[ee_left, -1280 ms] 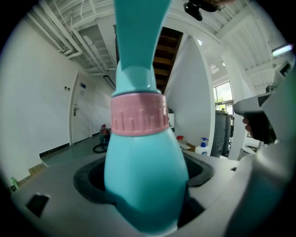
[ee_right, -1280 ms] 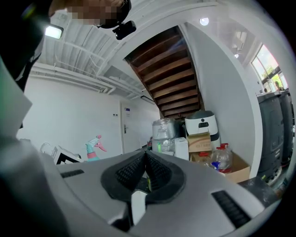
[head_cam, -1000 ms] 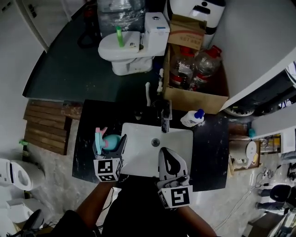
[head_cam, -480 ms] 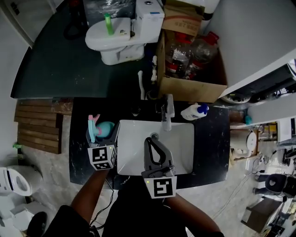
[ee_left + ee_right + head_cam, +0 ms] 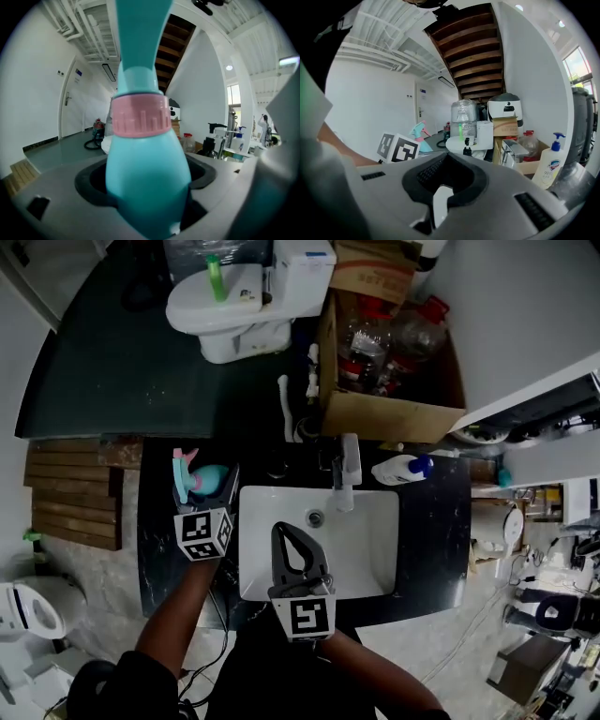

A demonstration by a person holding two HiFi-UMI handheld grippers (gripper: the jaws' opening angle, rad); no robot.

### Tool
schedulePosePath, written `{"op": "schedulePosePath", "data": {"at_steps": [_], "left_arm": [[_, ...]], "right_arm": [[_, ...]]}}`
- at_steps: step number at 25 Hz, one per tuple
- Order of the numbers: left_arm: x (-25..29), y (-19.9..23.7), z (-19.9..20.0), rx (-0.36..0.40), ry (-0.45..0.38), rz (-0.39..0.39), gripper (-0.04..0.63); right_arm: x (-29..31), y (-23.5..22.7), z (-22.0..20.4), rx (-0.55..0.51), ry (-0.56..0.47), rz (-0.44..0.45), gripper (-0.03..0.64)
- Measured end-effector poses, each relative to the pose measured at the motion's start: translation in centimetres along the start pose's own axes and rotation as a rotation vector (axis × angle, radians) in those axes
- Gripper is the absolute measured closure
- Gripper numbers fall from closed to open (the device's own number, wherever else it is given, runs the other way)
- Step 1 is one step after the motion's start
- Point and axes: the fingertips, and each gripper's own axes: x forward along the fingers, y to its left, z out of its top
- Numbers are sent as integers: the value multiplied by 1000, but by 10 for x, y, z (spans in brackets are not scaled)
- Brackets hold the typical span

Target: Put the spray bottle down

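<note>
A teal spray bottle (image 5: 208,478) with a pink collar and trigger stands upright over the black counter (image 5: 169,568), left of the white sink (image 5: 361,554). My left gripper (image 5: 206,495) is shut on its body. In the left gripper view the spray bottle (image 5: 145,159) fills the space between the jaws. Whether its base touches the counter is hidden. My right gripper (image 5: 284,532) hovers over the sink's front left part, shut and holding nothing. From the right gripper view the bottle (image 5: 420,135) shows behind the left gripper's marker cube (image 5: 400,148).
A chrome faucet (image 5: 348,471) rises at the sink's back edge. A white soap pump bottle (image 5: 399,468) lies to the faucet's right. Behind the counter are a cardboard box (image 5: 386,413) of plastic bottles and a white toilet (image 5: 225,298). Wooden slats (image 5: 75,491) lie left.
My right gripper has shifted left across the front of the sink. The left gripper with the spray bottle has stayed beside the sink's left edge, drawing slightly away from it.
</note>
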Motion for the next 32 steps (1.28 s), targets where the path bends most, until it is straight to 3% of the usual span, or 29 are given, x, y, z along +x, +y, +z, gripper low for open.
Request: {"op": "schedulePosePath", "data": {"at_steps": [5, 7, 12, 22, 28, 32], "left_arm": [[33, -7, -6, 60, -12, -37, 172], [42, -7, -12, 47, -5, -42, 172], [58, -8, -22, 85, 23, -15, 172], [66, -18, -27, 217, 4, -49, 172], [64, -18, -27, 190, 14, -35, 172], [58, -16, -22, 186, 4, -33, 172]], "right_arm": [[5, 13, -6, -46, 39, 37, 601], [4, 19, -14, -77, 84, 62, 601], [10, 3, -15, 0, 50, 12, 601], [8, 1, -24, -17, 69, 13, 601], [-5, 4, -33, -26, 100, 23, 601], [-10, -1, -29, 30, 80, -14, 601]]}}
